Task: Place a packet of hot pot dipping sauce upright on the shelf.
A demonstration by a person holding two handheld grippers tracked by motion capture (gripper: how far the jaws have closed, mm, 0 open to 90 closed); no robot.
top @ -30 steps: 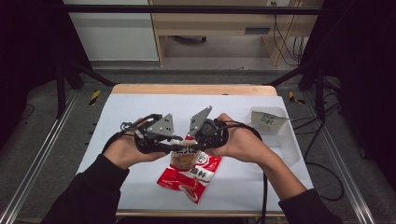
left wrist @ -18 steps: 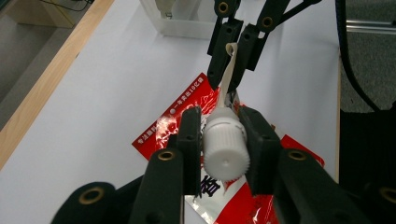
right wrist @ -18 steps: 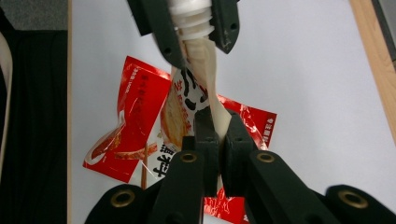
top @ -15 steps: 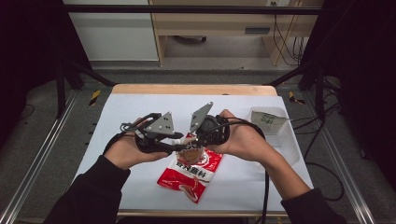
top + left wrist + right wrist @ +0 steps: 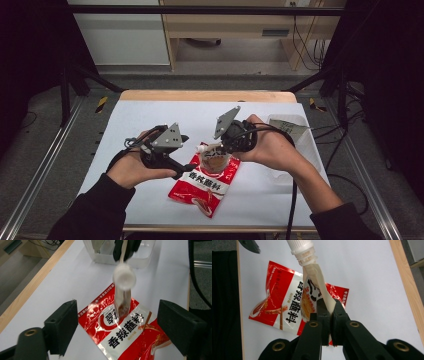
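The small spouted pouch [image 5: 313, 287] hangs above the table [image 5: 150, 120], gripped by its bottom edge in the right gripper [image 5: 227, 150], whose jaws are clenched tight on the flat seam. Its long axis runs from that seam out to the white screw cap [image 5: 124, 278], and in the high view the cap [image 5: 201, 148] points toward the left gripper [image 5: 186, 168]. From the left gripper view the cap sits straight ahead, centred between the two jaws but beyond their tips, so the pouch lies forward of them with its axis nearly along their line of sight. The left gripper is the one free to take the cap; its jaws stand wide and released, nothing between the pads.

Under the pouch a red sachet [image 5: 205, 186] lies flat on the table, and a clear tray [image 5: 292, 127] stands at the far right.

Against a second ago, the left jaws have just been opening and have let go of the cap end, with the left gripper now drawn slightly back toward the person, while the right gripper holds the pouch tilted a little higher.
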